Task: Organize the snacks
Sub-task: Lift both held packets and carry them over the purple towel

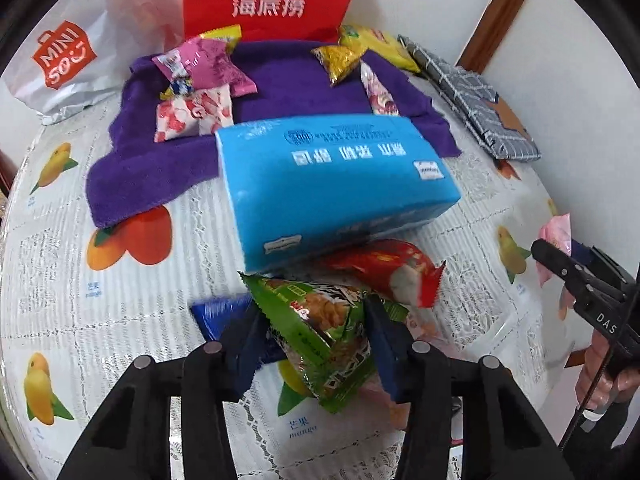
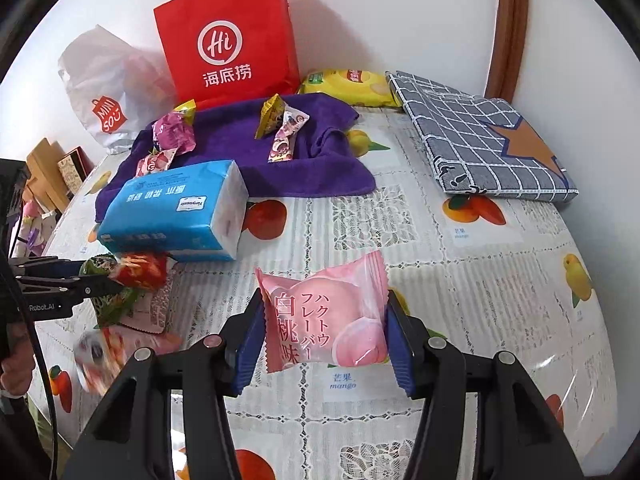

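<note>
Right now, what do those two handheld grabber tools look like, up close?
Both are black plastic frames with round silver pins at the joints and blue pads lining the fingers. The left gripper carries white "Robot.AI" lettering on its side; the right gripper shows white "DAS" lettering. A thin black cable runs down from each handle. No sleeve can be made out on either hand.

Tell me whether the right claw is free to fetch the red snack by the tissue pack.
Probably not: the right claw already grips a pink snack, and the left claw crowds the red snack.

Both wrist cams sit close above the table (image 1: 120, 312), angled down toward the wall; both share the tissue pack (image 1: 336, 184).
</note>
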`<state>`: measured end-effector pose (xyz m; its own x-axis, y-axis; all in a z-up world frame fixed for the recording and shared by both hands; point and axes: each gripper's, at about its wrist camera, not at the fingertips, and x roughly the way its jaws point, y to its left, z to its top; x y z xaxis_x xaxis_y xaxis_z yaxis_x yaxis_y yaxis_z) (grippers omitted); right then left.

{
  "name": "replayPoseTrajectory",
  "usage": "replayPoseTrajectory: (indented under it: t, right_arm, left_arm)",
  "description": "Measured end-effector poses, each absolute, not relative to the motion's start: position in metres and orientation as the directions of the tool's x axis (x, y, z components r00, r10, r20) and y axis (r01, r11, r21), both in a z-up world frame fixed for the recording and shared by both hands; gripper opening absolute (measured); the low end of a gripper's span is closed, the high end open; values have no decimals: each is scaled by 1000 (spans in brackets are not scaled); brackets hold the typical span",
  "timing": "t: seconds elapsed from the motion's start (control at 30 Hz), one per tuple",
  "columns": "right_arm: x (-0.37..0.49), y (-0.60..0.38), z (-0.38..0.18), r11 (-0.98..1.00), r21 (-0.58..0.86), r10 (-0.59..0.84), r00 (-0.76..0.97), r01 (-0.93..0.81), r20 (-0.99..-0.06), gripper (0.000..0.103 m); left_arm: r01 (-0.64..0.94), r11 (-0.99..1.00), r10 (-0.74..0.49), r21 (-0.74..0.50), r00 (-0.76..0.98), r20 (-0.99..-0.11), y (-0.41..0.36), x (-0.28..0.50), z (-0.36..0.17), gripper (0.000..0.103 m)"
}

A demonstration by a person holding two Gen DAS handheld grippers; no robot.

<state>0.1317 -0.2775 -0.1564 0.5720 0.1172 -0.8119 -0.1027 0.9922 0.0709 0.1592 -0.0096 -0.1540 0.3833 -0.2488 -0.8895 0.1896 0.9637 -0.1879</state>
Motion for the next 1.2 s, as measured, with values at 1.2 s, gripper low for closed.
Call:
replayPoseTrajectory:
  t: [1.2]
  right_arm:
    - [165, -216, -92, 984, 60, 156, 651, -167, -743, 55]
  left_arm:
    - [137, 936, -338, -324, 602, -723, 35, 163, -68, 43]
